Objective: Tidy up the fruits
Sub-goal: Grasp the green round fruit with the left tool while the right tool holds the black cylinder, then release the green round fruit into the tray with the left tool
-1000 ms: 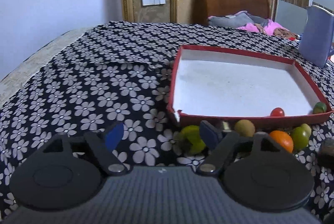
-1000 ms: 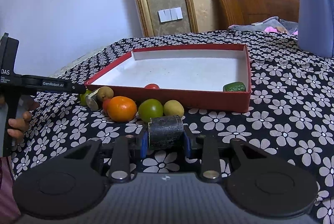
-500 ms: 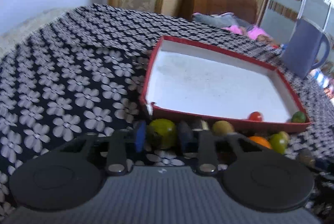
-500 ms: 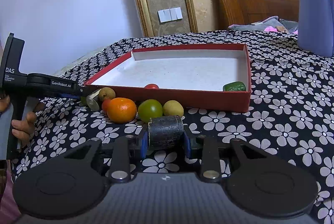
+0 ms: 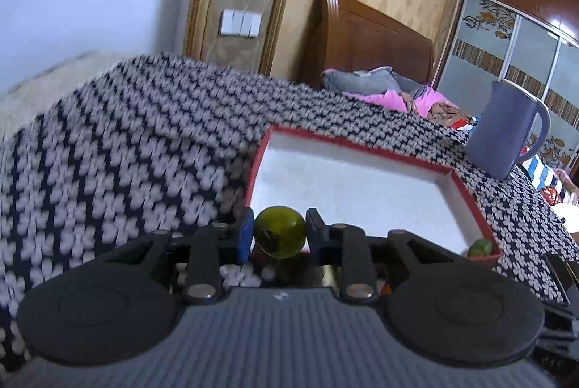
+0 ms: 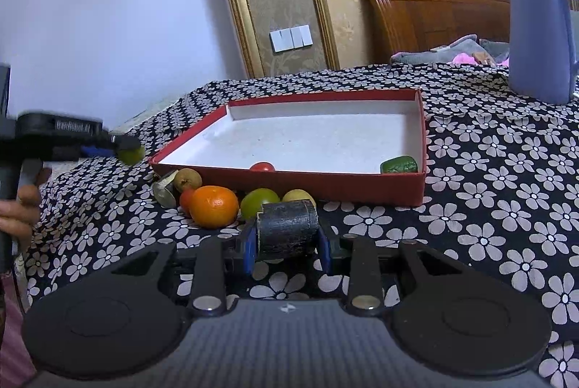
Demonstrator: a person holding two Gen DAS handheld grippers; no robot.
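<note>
The left gripper (image 5: 279, 236), jaws just closed on the green fruit (image 5: 279, 231), lifts it toward the red tray (image 5: 466, 196), while the right gripper (image 6: 287, 245) clamps a dark cylinder (image 6: 288, 229).

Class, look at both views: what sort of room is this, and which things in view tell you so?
Most likely a bedroom in a home. A wooden headboard stands at the wall, bedding is bunched beside it, and a wardrobe with sliding doors fills one side.

A round yellow-green fruit (image 5: 279, 231) hangs clamped above the red tray's (image 6: 289, 176) near left corner.
</note>
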